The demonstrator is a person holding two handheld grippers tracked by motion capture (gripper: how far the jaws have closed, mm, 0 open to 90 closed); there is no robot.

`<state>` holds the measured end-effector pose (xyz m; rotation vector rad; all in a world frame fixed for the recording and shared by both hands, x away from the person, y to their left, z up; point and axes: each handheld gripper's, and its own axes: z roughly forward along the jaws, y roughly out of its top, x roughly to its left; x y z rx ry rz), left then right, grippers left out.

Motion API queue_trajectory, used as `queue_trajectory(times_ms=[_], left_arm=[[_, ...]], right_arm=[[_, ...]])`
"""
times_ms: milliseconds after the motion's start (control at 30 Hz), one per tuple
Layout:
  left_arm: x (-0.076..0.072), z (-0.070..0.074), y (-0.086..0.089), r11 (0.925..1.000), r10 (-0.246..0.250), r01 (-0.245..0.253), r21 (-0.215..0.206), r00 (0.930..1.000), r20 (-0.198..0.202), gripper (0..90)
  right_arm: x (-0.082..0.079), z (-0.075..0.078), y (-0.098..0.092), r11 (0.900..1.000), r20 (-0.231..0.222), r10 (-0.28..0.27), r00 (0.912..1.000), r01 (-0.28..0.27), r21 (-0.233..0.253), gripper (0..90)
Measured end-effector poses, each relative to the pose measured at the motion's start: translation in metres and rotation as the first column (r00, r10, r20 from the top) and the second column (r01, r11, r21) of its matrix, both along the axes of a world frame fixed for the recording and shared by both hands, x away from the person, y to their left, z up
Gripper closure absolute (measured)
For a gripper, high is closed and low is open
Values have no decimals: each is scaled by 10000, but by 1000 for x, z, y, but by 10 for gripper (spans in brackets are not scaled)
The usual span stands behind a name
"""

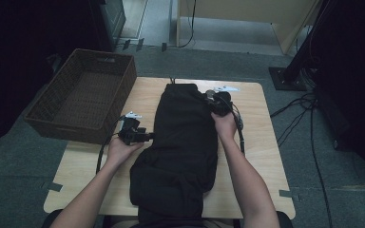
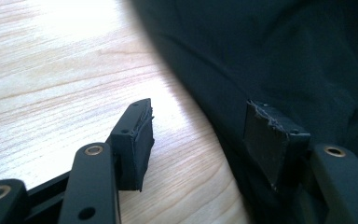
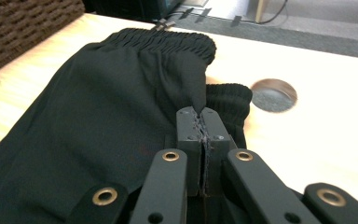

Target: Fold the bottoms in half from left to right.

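High view: black trousers (image 1: pixel 183 142) lie lengthwise on the table (image 1: pixel 261 156), wicker basket (image 1: pixel 83 95) at left. Left gripper view: left gripper (image 2: pixel 200 140) gapes at the cloth's edge. Right gripper view: right gripper (image 3: pixel 200 122) pinches the fabric near the waistband — likely mid-fold; next, the left must bite

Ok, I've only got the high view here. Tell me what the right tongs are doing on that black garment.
Observer: The right tongs are shut on a pinch of the black trousers, just below the elastic waistband.
Operator: Now report the left tongs.
Observer: The left tongs are open; one pad is over bare table, the other over the cloth edge.
Operator: Check the table by the waistband.
Observer: There is a round cable hole in the tabletop beside it.
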<state>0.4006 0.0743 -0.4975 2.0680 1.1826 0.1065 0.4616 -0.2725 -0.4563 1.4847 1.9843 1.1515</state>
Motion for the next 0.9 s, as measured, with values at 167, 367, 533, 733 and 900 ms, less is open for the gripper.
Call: queue_trajectory(times_ms=[167, 367, 533, 733, 900], left_arm=[[-1, 0, -5, 9999, -143, 143, -96, 9999, 38, 429], [-1, -5, -14, 9992, -368, 368, 146, 9993, 21, 429], [0, -7, -14, 9994, -345, 345, 45, 9994, 11, 445], [-1, -7, -15, 9993, -371, 371, 52, 9993, -2, 458], [-1, -3, -14, 9994, -351, 350, 86, 9993, 146, 459]], right_arm=[[-14, -7, -17, 9997, -151, -256, 9996, 257, 52, 886], [-13, -36, -20, 9991, -849, -406, 9956, 391, -189, 871], [-10, -52, -14, 9986, -1125, -416, 9928, 376, -378, 870], [-8, -58, -12, 9990, -1094, -406, 9932, 384, -227, 877], [-1, -60, -3, 9999, -1012, -101, 9948, 95, -65, 878]])
